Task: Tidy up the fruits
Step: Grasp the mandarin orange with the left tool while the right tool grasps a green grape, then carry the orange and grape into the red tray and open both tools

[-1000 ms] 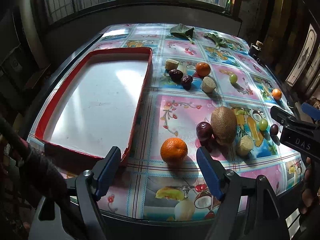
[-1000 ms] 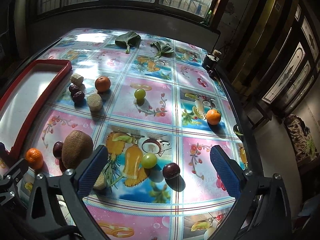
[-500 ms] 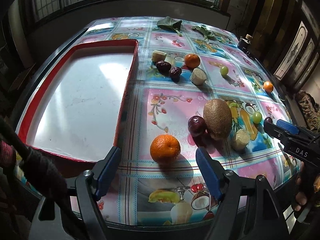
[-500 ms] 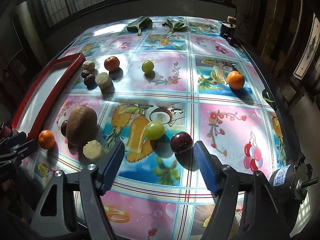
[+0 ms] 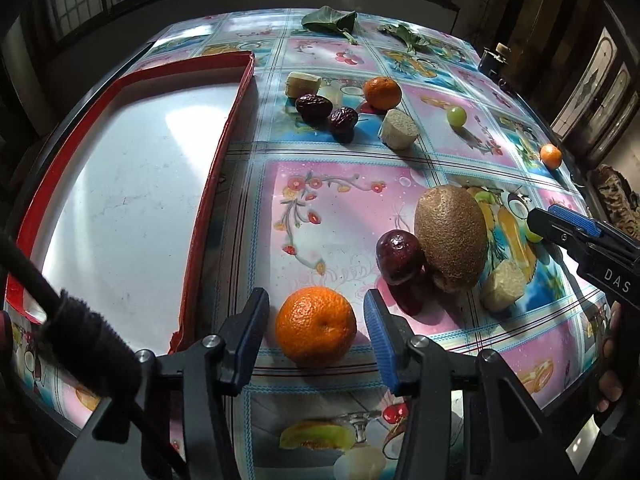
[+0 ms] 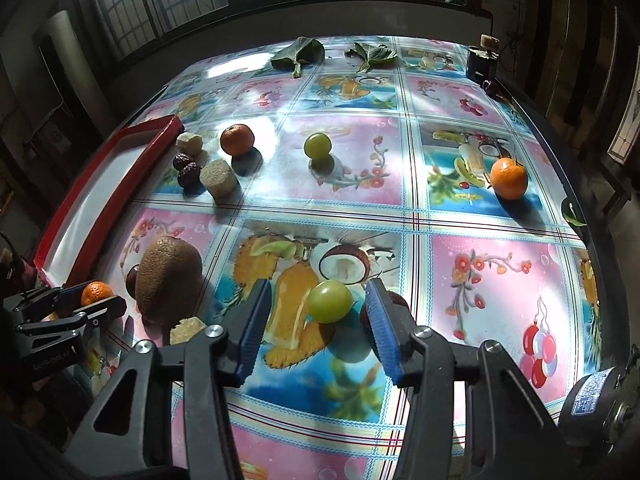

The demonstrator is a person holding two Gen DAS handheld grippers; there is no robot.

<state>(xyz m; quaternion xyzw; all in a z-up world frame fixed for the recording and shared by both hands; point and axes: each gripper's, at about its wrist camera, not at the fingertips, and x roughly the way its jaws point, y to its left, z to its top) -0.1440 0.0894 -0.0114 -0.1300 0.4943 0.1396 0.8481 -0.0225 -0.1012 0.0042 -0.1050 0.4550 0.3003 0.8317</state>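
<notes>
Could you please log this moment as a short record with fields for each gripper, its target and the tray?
left gripper: open, jaws on either side of the near orange, not closed on it
right gripper: open, jaws flanking the green grape, no contact visible
red tray: holds no fruit
kiwi: on the table, dark plum against its left side
fruit on tablecloth: all of it
</notes>
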